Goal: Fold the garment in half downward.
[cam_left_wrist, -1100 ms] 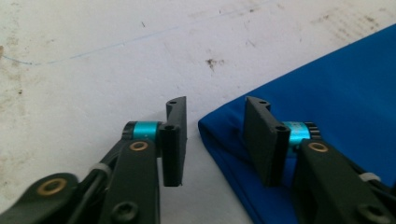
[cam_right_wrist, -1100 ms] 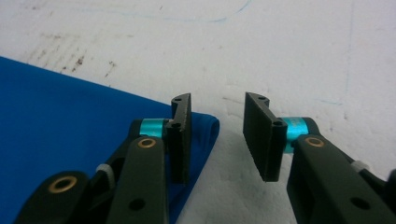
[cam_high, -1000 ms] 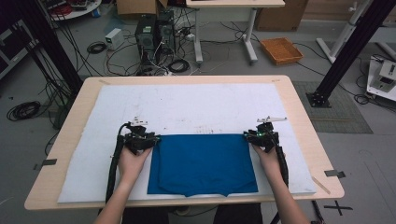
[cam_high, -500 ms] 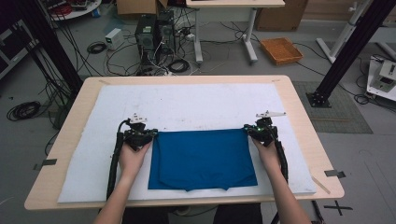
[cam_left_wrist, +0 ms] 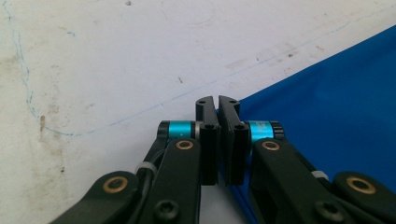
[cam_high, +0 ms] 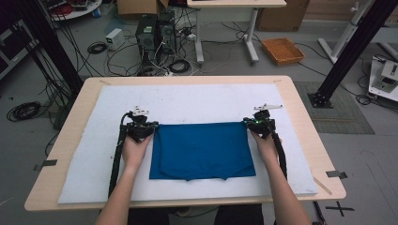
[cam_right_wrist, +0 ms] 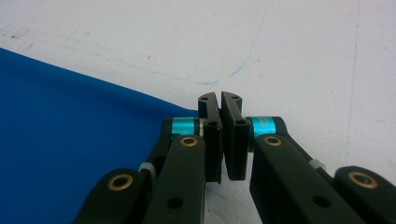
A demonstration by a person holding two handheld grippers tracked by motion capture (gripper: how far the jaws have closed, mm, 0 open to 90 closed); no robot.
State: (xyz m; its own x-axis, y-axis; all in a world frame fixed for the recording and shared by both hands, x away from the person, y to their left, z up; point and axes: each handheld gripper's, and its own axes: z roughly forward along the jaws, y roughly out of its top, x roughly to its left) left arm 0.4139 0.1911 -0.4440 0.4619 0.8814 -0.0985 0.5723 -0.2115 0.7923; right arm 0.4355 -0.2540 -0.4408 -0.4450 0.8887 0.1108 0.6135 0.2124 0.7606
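The blue cloth [cam_high: 202, 150] lies folded flat on the white mat [cam_high: 197, 101], near the front edge of the wooden table [cam_high: 300, 112]. The left gripper [cam_high: 149, 129] holds the far left corner of the cloth and the right gripper [cam_high: 249, 123] holds the far right corner. In the left gripper view the two jaws of the left gripper [cam_left_wrist: 218, 103] are pressed together, and the blue edge disappears between them, so they are clamped on the cloth [cam_left_wrist: 327, 116]. In the right gripper view the right gripper [cam_right_wrist: 219, 100] is also closed on the cloth [cam_right_wrist: 70, 130] corner (the pinched part itself is hidden behind the jaws). How many layers each gripper holds is hard to make out.

The mat is stained and has thin blue pen lines [cam_left_wrist: 140, 109]. Around the table there is a grey floor with many black cables [cam_high: 94, 47], two computer towers [cam_high: 155, 30], an orange tray [cam_high: 282, 50] and black frame posts [cam_high: 352, 47]. The person's forearms are cut off at the bottom of the high view.
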